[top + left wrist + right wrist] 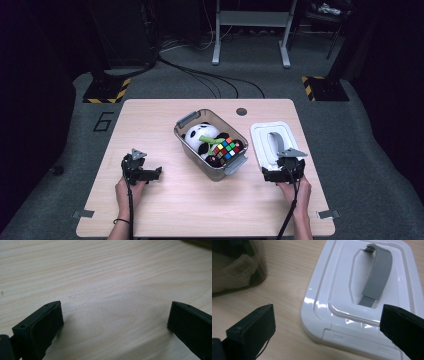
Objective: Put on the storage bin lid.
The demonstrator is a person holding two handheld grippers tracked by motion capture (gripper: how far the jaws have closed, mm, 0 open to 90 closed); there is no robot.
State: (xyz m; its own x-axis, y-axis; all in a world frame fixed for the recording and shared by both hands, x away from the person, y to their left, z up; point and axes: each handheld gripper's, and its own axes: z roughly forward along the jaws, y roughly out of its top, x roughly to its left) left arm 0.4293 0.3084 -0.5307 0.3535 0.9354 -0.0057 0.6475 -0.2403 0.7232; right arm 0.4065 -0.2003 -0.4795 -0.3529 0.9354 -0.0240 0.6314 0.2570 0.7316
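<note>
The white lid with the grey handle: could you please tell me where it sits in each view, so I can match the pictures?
High view: the white lid lies flat on the table, right of the clear bin, just ahead of the right gripper.
Left gripper view: bare wood between open jaws; the lid is not there.
Right gripper view: it lies upper right, beyond the open jaws.
Shared landmark: its grey handle, plain in the high and right gripper views.

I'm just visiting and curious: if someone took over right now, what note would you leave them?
Left gripper: open, empty, over bare table.
Right gripper: open, fingers spread at the near end of the white lid, nothing held.
The lid lies flat beside the clear bin, grey handle up.
The bin holds a plush panda and a colour cube.
Done: bin filled. Probably left: lid onto bin.
</note>
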